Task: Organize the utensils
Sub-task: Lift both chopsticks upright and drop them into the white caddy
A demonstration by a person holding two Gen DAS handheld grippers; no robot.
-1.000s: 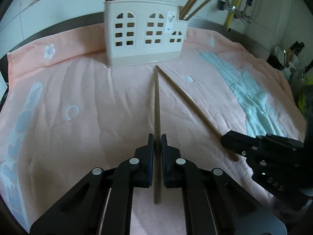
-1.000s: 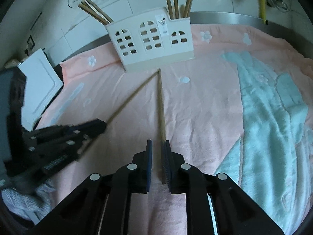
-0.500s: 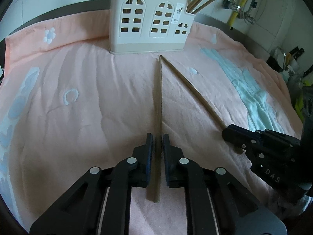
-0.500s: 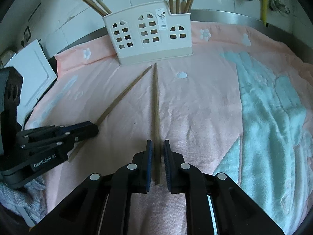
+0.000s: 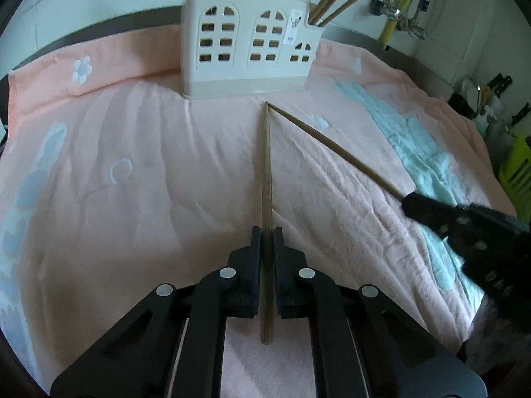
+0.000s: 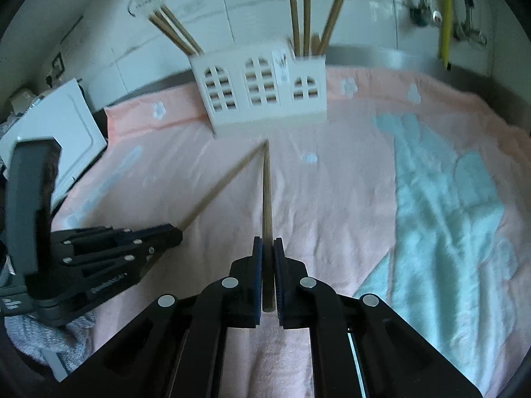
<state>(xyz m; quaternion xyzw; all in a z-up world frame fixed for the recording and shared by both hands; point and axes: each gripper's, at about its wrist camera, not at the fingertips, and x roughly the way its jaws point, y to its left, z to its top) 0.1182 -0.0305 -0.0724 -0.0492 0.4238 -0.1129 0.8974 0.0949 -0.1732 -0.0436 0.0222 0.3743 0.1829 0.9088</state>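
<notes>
Two chopsticks clamped | left tongs: one | right tongs: other (view blurred)

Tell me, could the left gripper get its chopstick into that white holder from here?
Probably yes. The left gripper is shut on its chopstick, and only bare pink towel lies between it and the white holder.

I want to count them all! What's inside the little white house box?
The white holder has brown chopsticks poking out: a bunch at its left end and several at its right end. Their lower halves are hidden behind its walls; the windows show only dark gaps.
</notes>
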